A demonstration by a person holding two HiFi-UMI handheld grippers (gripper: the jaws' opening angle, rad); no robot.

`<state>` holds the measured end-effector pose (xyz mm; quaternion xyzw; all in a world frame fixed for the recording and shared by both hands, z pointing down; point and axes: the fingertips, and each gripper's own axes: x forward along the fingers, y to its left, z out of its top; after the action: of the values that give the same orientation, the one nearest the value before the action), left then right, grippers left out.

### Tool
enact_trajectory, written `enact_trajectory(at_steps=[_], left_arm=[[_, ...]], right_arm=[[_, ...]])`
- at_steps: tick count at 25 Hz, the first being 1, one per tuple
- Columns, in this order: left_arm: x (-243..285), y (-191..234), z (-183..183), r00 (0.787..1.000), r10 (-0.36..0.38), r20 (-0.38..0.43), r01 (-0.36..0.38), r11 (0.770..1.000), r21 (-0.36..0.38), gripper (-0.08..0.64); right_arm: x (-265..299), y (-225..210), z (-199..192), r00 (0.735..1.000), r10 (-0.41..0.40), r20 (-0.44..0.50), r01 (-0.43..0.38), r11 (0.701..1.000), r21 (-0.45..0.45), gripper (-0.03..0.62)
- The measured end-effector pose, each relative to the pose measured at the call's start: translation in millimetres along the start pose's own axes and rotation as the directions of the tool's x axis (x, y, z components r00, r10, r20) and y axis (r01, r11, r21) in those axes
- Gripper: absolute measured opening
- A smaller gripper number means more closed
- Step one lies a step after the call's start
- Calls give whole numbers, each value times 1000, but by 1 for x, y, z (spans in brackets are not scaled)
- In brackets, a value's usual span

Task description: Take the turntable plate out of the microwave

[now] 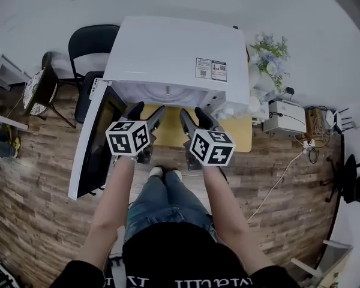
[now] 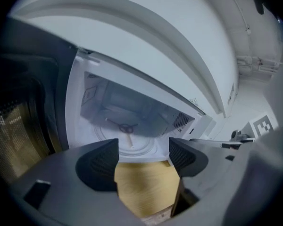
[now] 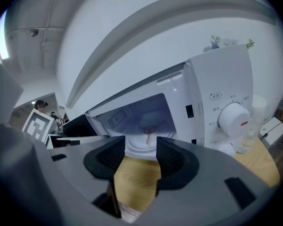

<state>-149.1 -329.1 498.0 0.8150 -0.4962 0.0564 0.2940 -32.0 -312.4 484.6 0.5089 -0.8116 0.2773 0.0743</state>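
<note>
The white microwave (image 1: pixel 177 59) stands on a yellow wooden table (image 1: pixel 240 134) with its door (image 1: pixel 93 146) swung open to the left. The clear turntable plate (image 2: pixel 113 136) (image 3: pixel 140 144) lies flat on the cavity floor, its three-armed hub showing through it. From the head view the plate is hidden under the oven's top. My left gripper (image 1: pixel 145 116) (image 2: pixel 144 149) and right gripper (image 1: pixel 195 119) (image 3: pixel 140 149) hover side by side just in front of the opening, short of the plate. Both are open with only bare table between the pads.
The control panel with a round knob (image 3: pixel 233 117) lies right of the cavity. A black chair (image 1: pixel 90 44) stands behind the door. Flowers (image 1: pixel 270 53), a white device (image 1: pixel 286 116) and cables (image 1: pixel 288 167) sit to the right. The person's legs (image 1: pixel 165 200) are below the table edge.
</note>
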Motion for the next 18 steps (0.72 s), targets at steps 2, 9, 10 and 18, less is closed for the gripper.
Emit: enact_trajectory(at_steps=[2,9,10,18], left_arm=[[8,8,-8,1000,-12,-25,11,999,-47,337],[37,34,-28,997,-65,-28,52,938,-342,321],[41,37,-30,997,-72,-19,58,918,-392,317],[63,51,-28,981,-119,150,191,673,-715,281]], right_arm=[[5,-1,-6,1000,-11,-3,11,1000,9,209],[14,-3,-29,999,-33,-13,33,998,46,193],[15,-5,-31,999,-36,-12,37,998,56,192],[22,-16,-49,998,-61,0,61,994,92,166]])
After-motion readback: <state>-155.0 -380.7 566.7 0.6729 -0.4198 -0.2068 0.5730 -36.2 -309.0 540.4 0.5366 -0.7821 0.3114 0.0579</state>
